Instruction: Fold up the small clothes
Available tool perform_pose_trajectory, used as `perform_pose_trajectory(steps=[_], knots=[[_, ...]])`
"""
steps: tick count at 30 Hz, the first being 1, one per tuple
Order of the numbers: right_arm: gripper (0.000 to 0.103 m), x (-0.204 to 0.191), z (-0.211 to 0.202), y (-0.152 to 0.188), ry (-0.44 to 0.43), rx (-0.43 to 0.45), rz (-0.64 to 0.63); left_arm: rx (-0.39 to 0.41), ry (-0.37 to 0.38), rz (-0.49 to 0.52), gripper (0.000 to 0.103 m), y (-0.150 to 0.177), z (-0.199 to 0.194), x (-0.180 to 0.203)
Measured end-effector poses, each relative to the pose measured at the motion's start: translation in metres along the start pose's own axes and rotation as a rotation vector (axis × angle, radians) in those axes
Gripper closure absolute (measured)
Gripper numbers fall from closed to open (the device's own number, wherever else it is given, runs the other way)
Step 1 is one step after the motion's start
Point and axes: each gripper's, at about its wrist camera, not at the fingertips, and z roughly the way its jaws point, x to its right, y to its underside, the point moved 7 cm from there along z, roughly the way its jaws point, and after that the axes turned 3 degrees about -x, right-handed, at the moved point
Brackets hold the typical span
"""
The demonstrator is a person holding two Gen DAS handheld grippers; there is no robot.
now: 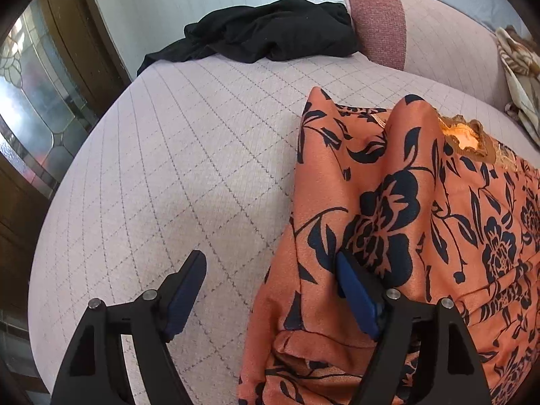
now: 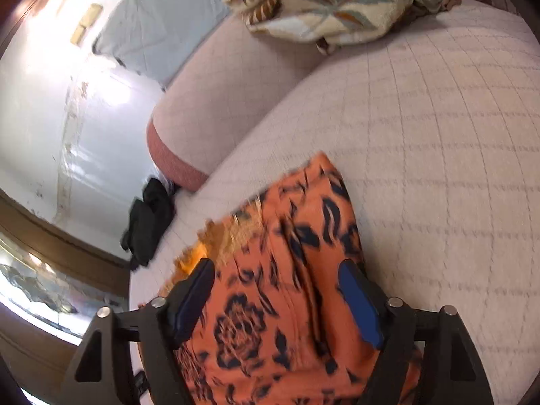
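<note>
Bright daylight. Glare whitens the wall (image 2: 50, 77) in the right view, where the cloth (image 2: 290, 270) blurs. Fisheye bends, darkens edges.

Probably a home: quilted sofa (image 1: 189, 155), floral blanket (image 2: 337, 3), leaded-glass door (image 1: 30, 101).

In the right wrist view the orange floral garment (image 2: 280, 303) is smeared by motion blur, so its lace trim cannot be made out clearly, and its lower part is cut off by the bottom edge. In the left wrist view the same garment is cropped by the right and bottom edges, and the patterned blanket (image 1: 521, 77) is only partly seen at the right edge. The black garment (image 2: 148, 219) is too small in the right wrist view for its kind to be told.
</note>
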Motion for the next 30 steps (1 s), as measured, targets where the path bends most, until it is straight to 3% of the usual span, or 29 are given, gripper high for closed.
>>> perform_pose_trajectory(steps=[3, 5, 6, 9, 12, 13, 18, 22, 25, 28, 30], knots=[[0.027, -0.008, 0.009, -0.006, -0.008, -0.007, -0.034, 0.0, -0.005, 0.001, 0.022, -0.001, 0.002, 0.002], [0.041, -0.018, 0.015, -0.009, -0.01, -0.011, -0.071, 0.001, -0.011, 0.004, 0.021, -0.001, 0.002, 0.003], [0.043, -0.021, 0.021, -0.009, -0.008, -0.027, -0.084, 0.001, -0.012, 0.004, 0.021, -0.002, 0.002, 0.003], [0.047, -0.019, 0.044, -0.003, 0.068, -0.104, -0.1, 0.0, -0.012, 0.004, 0.021, -0.003, 0.003, 0.004], [0.08, -0.021, 0.049, 0.001, 0.12, -0.106, -0.164, -0.002, -0.011, 0.001, 0.02, -0.003, 0.004, 0.004], [0.097, -0.024, 0.049, 0.004, 0.115, -0.115, -0.175, -0.003, -0.01, -0.001, 0.02, -0.003, 0.004, 0.004], [0.097, -0.052, 0.013, 0.004, 0.161, 0.015, -0.317, -0.005, -0.004, -0.01, 0.02, -0.003, 0.004, 0.001], [0.099, -0.048, -0.014, -0.014, 0.227, 0.117, -0.313, -0.002, 0.005, -0.039, 0.02, -0.005, 0.001, -0.003], [0.099, -0.019, -0.006, -0.019, 0.236, 0.06, -0.212, 0.009, 0.004, -0.048, 0.02, -0.006, -0.001, -0.006], [0.097, -0.009, 0.005, -0.006, 0.097, -0.056, -0.093, 0.001, 0.012, -0.053, 0.02, -0.006, 0.0, -0.006], [0.096, -0.01, 0.011, -0.001, 0.064, -0.088, -0.07, -0.007, 0.012, -0.046, 0.02, -0.005, 0.002, -0.005]])
